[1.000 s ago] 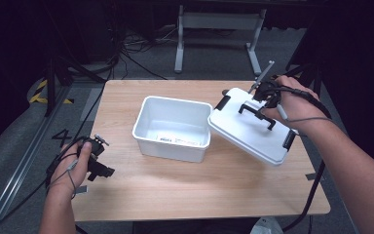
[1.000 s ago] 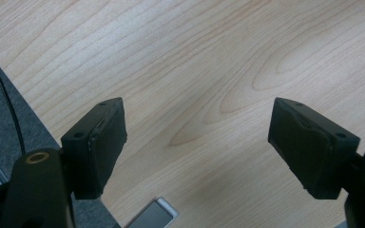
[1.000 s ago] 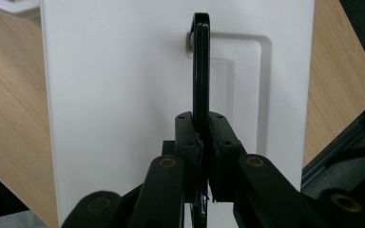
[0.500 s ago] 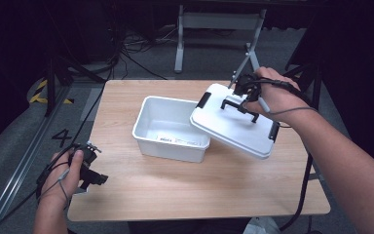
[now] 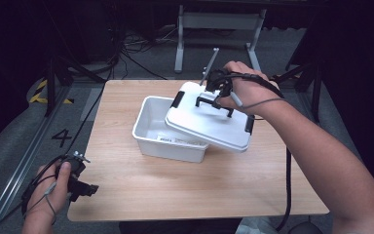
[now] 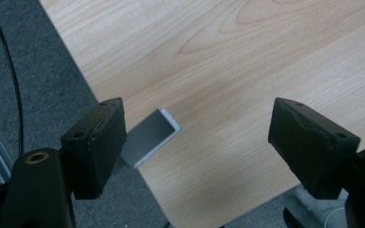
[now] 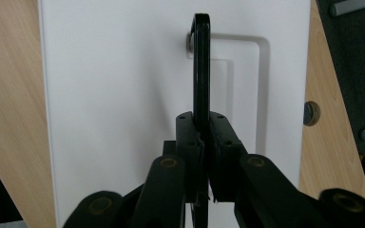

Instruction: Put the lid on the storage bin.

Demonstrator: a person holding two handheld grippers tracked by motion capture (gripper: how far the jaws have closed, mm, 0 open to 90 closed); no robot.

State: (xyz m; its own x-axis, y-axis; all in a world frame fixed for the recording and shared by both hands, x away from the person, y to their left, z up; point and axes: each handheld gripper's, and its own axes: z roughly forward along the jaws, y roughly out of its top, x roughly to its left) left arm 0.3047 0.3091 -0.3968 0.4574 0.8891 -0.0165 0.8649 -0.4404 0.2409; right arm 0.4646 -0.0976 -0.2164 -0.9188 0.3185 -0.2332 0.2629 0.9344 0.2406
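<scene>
Wooden counter (image 5: 175, 185) with a white bin (image 5: 168, 130) near the middle. Right tool (image 5: 217, 92) reaches over it, clamped tight on the lid's black handle (image 7: 200, 66); the white lid (image 5: 209, 122) hangs tilted, overlapping the bin's right rim. Left tool (image 5: 80, 183) hovers off the counter's near-left corner, jaws wide, holding nothing.

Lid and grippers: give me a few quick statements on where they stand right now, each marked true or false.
1. The right gripper is shut on the lid's black handle. True.
2. The lid sits flat and closed on the bin. False: it is tilted and covers only the bin's right part.
3. The left gripper is open. True.
4. The left gripper holds the bin's rim. False: it holds nothing and is at the table's near-left corner, apart from the bin.
5. The lid has black latches at its ends. True.
</scene>
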